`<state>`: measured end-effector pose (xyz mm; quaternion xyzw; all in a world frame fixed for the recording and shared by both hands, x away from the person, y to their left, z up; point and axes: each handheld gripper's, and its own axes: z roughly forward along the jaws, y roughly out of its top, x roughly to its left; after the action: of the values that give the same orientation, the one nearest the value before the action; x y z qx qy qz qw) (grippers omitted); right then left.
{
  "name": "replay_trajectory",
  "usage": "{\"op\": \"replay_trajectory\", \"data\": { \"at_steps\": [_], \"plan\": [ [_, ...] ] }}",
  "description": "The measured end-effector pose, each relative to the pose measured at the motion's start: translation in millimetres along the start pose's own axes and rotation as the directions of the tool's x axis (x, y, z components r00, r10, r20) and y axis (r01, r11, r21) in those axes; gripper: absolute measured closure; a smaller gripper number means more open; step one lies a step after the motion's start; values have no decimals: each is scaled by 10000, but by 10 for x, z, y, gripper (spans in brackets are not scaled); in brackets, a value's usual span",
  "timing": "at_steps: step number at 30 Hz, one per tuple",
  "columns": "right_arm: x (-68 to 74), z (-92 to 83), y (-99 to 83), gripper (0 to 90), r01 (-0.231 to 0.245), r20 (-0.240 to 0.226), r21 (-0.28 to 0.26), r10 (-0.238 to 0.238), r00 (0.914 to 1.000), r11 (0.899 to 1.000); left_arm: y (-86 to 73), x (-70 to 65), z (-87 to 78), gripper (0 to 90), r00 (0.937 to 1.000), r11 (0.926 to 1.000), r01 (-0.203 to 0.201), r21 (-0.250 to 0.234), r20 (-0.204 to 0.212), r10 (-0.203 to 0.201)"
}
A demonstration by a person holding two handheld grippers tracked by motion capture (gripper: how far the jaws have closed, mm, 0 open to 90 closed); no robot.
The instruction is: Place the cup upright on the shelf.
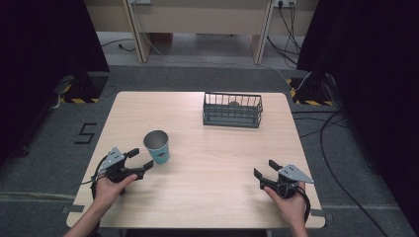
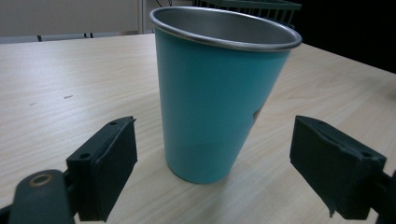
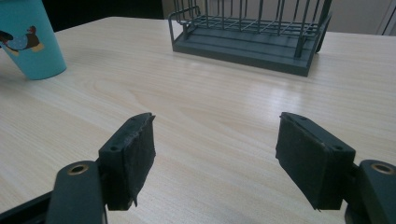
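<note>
Left claw [image 2: 212, 161] wide (untouching) before teal cup [image 2: 219, 93], right claw [image 3: 217, 158] wide, empty

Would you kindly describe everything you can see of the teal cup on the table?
The teal cup is a tapered tumbler, wider at its silvery metal rim than at its base, with a bare metal inside and a small bird picture on one side. It stands upright on the wooden table, left of centre. The left tongs are open just before it, jaws either side, touching nothing.
</note>
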<state>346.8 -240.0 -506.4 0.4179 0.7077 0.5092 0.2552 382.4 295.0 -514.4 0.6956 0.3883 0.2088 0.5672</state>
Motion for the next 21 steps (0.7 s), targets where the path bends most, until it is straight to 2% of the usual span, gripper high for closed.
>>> {"op": "replay_trajectory", "data": {
  "at_steps": [5, 8, 21],
  "plan": [
    [-8, 7, -10, 284, -81, -10, -31, 81, 10000, 10000, 8, 11, 96, 142, 9997, 9997, -262, 15, -2, 262],
    [-16, 12, -22, 284, -137, -28, 4, 137, 9999, 9999, 19, -5, 162, 142, 9987, 9988, -494, 40, 163, 493],
    [-12, 36, -31, 290, -151, -97, 93, 152, 9998, 9998, 52, -12, 333, 142, 9983, 9986, -509, -165, 263, 514]
  ]
}}
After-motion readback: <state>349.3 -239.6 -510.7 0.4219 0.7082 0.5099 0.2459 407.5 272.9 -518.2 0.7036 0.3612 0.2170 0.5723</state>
